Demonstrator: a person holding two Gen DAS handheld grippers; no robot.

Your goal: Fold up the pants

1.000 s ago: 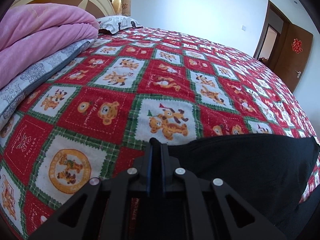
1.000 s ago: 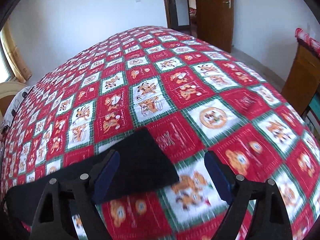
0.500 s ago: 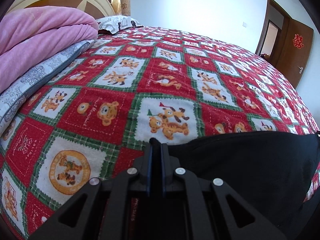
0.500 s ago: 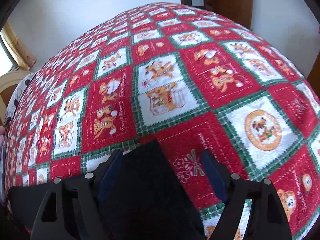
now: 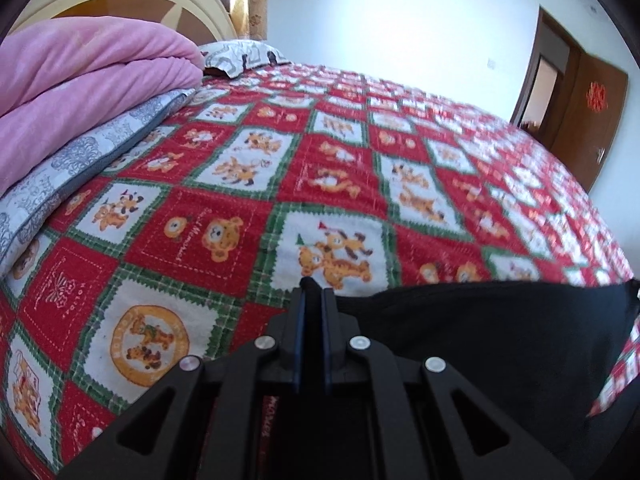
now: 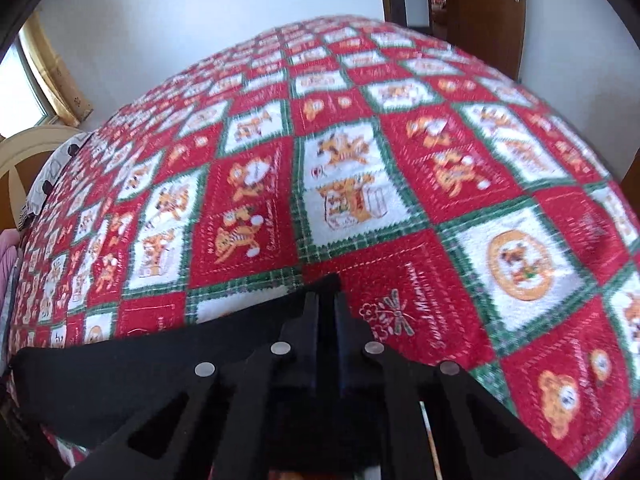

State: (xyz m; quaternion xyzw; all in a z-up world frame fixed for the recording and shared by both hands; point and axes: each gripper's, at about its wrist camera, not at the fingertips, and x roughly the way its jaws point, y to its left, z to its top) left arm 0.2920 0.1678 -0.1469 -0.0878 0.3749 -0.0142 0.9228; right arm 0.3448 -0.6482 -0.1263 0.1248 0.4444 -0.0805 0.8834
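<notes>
The black pants (image 5: 500,340) hang stretched between my two grippers above a bed with a red, white and green cartoon quilt (image 5: 320,168). My left gripper (image 5: 312,286) is shut on the pants' left corner, and the cloth runs off to the right. In the right wrist view my right gripper (image 6: 326,296) is shut on the other corner of the pants (image 6: 140,376), whose cloth runs off to the left over the quilt (image 6: 360,168).
A folded pink blanket (image 5: 80,76) on a grey patterned quilt (image 5: 80,160) lies at the left by the headboard. A pillow (image 5: 244,54) lies at the bed's head. A brown door (image 5: 588,108) stands at the far right, also seen behind the bed (image 6: 480,4).
My right gripper was open over the pants' corner and has closed on it. The left gripper has stayed shut on its corner, and the cloth between them has pulled straighter.
</notes>
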